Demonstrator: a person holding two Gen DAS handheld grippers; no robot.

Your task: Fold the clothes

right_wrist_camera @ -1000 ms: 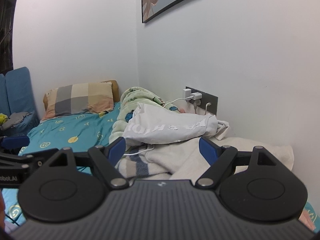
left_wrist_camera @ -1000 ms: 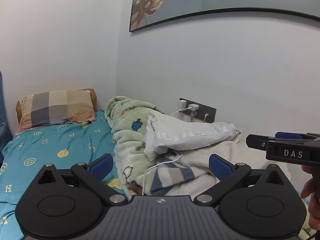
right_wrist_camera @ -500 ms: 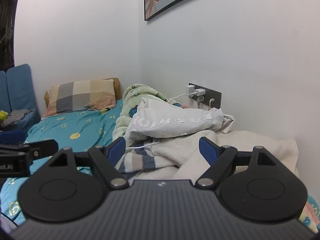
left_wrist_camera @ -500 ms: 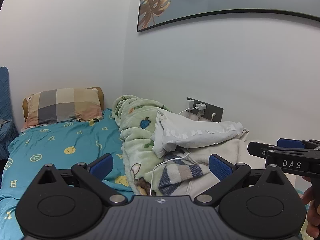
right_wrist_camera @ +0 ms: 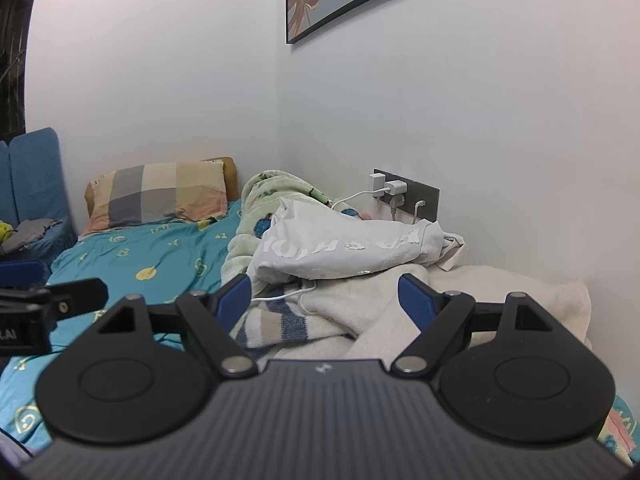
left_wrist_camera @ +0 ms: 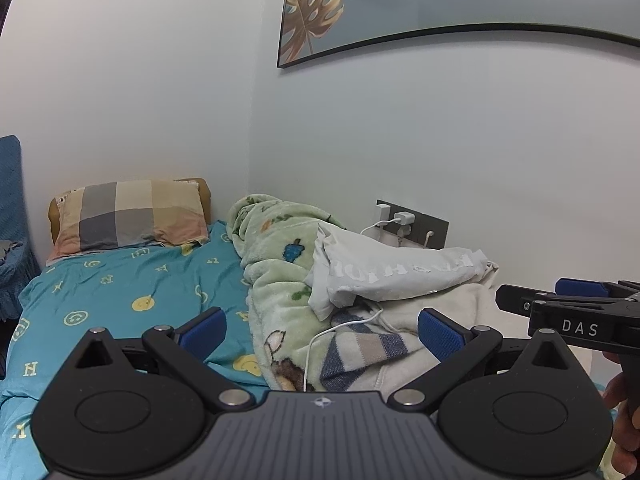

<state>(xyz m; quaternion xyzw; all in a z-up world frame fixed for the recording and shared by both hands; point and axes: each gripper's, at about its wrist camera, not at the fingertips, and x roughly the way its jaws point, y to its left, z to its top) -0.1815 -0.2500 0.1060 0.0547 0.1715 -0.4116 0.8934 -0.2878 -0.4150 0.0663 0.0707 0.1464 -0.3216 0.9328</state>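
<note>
A white garment with pale lettering lies crumpled on top of a pile against the wall. Under it sit a cream garment with blue and grey stripes and a green cartoon-print fleece. My left gripper hangs open above the bed, short of the pile, holding nothing. My right gripper is also open and empty, a little nearer the cream garment. Each gripper shows at the edge of the other's view.
The bed has a teal patterned sheet and a checked pillow at its head. A white charging cable runs from a wall socket plate across the clothes. A framed picture hangs above. A blue chair stands left.
Both views have swung slightly right and back, so the clothes pile sits further right and a bit lower. Both grippers stay open; nothing was taken hold of.
</note>
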